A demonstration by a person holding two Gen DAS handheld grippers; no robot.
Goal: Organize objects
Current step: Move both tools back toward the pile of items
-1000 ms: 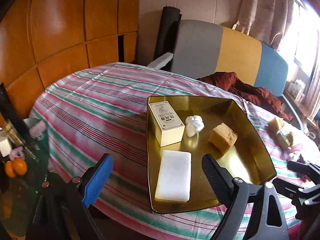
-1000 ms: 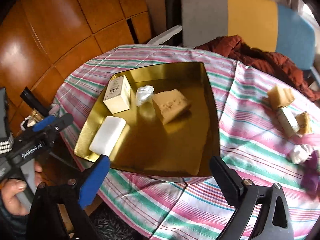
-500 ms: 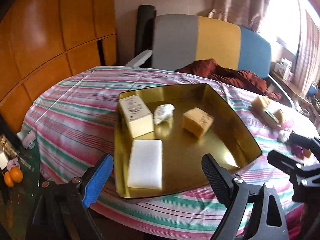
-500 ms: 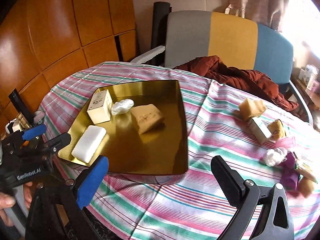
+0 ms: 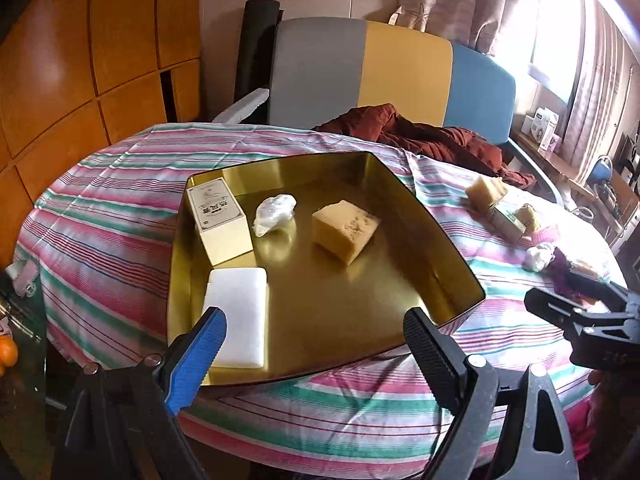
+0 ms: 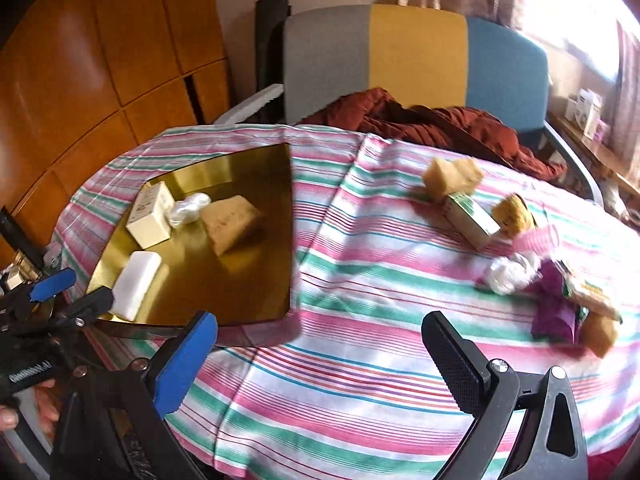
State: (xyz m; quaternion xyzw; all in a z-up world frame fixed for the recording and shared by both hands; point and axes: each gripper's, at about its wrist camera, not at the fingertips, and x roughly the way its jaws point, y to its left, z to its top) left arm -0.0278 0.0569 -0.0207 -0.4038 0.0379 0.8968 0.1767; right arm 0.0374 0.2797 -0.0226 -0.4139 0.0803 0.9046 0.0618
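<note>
A gold tray [image 5: 436, 236] [image 6: 280, 168] sits on the striped tablecloth. It holds a cream box [image 5: 218, 220], a white crumpled wad [image 5: 274, 210], a yellow sponge [image 5: 344, 230] and a white flat bar [image 5: 240, 316]. Loose items lie at the right: a sponge [image 6: 452, 178], a green-white box [image 6: 470, 220], a brown lump [image 6: 512, 214], a pink roller [image 6: 536, 240], a white wad [image 6: 508, 272], a purple cloth [image 6: 552, 304]. My left gripper [image 5: 316, 332] is open and empty at the tray's near edge. My right gripper [image 6: 320, 344] is open and empty above bare cloth.
A grey, yellow and blue chair [image 5: 380, 76] stands behind the table with a dark red garment [image 5: 420, 136] on it. Wooden panels [image 5: 100, 60] line the left wall. A side table with oranges [image 5: 8, 354] stands at the lower left.
Both grippers have swung to the right. The right gripper's view has moved off the tray toward the loose items. Both stay open, and no object has moved.
</note>
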